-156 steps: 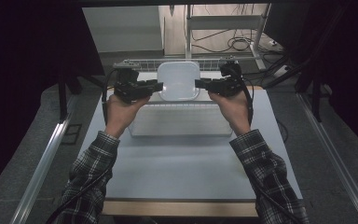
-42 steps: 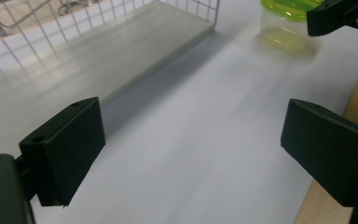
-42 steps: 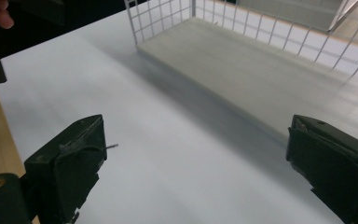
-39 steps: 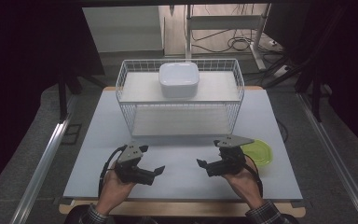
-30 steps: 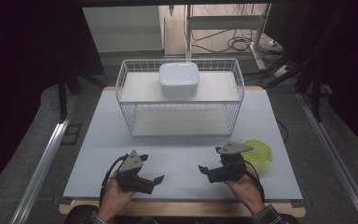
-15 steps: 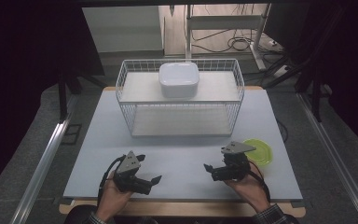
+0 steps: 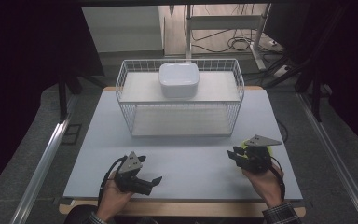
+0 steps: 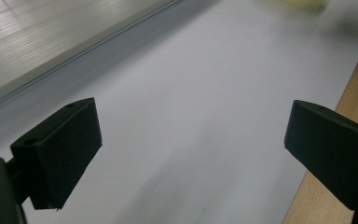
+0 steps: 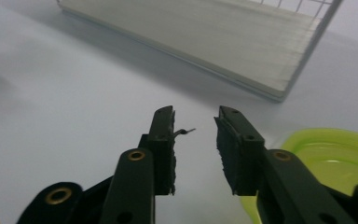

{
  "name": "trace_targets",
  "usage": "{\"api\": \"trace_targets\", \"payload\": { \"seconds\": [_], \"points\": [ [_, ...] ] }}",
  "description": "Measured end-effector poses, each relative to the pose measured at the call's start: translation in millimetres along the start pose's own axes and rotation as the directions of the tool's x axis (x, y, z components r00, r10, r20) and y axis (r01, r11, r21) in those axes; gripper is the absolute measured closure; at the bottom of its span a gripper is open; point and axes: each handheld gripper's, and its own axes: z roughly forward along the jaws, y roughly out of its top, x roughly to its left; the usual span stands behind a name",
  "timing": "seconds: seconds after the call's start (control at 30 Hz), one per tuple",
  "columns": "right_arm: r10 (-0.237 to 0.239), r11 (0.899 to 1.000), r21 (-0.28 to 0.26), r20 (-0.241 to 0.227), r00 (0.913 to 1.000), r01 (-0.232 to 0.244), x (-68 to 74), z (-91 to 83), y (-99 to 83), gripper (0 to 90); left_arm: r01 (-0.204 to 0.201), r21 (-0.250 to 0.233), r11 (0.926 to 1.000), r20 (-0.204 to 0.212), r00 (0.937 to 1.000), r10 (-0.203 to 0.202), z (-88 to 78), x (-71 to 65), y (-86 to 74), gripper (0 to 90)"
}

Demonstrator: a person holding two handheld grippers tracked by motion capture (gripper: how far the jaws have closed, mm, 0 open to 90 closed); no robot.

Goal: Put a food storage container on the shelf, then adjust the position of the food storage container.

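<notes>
the right gripper (image 7: 239,155), empty jaws just narrowing, is hovering beside the green plate (image 9: 335,158) as if lining up a pinch on its rim, while the left gripper (image 7: 153,182) is waiting wide open at the near left

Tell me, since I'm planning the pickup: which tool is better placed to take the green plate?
Right. The right tool sits beside the green plate, jaws just narrowed, nothing between them. The left tool is across the table.

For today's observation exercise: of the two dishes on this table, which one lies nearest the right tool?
The lime-green dish, flat on the table right beside the right tool. The other, a white square dish, sits far off on top of the wire basket.
</notes>
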Motion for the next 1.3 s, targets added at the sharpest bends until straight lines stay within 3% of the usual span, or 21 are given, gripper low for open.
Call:
{"api": "trace_targets", "payload": {
  "seconds": [0.37,0.6,0.8,0.87,1.0,1.1,1.3],
  "points": [
    [0.054,0.999,-0.006,0.076,0.9957,-0.053,-23.7,-14.1,-6.3,73.2,-0.002,0.006,1.0,0.0,1.0,0.002,1.8,-1.0,-0.2,3.7],
    [0.078,0.997,-0.011,0.148,0.9859,-0.078,-41.7,-25.4,-11.8,85.9,0.0,0.006,1.0,0.002,1.0,0.0,1.7,-0.6,-0.3,3.7],
    [0.119,0.993,-0.022,0.209,0.9707,-0.117,-58.5,-34.4,-16.9,89.8,-0.002,0.017,0.9999,0.001,1.0,0.002,3.6,-0.8,-0.9,3.7],
    [0.147,0.989,-0.03,0.241,0.9594,-0.144,-69.6,-39.5,-21.2,89.8,0.002,0.017,0.9998,0.001,1.0,-0.002,3.8,-0.5,-1.1,3.7],
    [0.171,0.985,-0.035,0.264,0.9493,-0.168,-79.6,-44.2,-26.3,89.8,0.01,0.017,0.9998,0.001,1.0,-0.01,4.0,0.8,-1.6,3.8],
    [0.199,0.98,-0.035,0.293,0.9354,-0.197,-90.0,-47.7,-33.4,89.8,0.012,0.02,0.9997,0.003,0.9999,-0.012,4.6,1.3,-2.0,3.8],
    [0.216,0.975,-0.018,0.309,0.9261,-0.222,-97.9,-45.9,-39.3,89.7,0.011,0.022,0.9997,0.004,0.9999,-0.011,5.2,0.7,-2.0,3.8]
  ]
}}
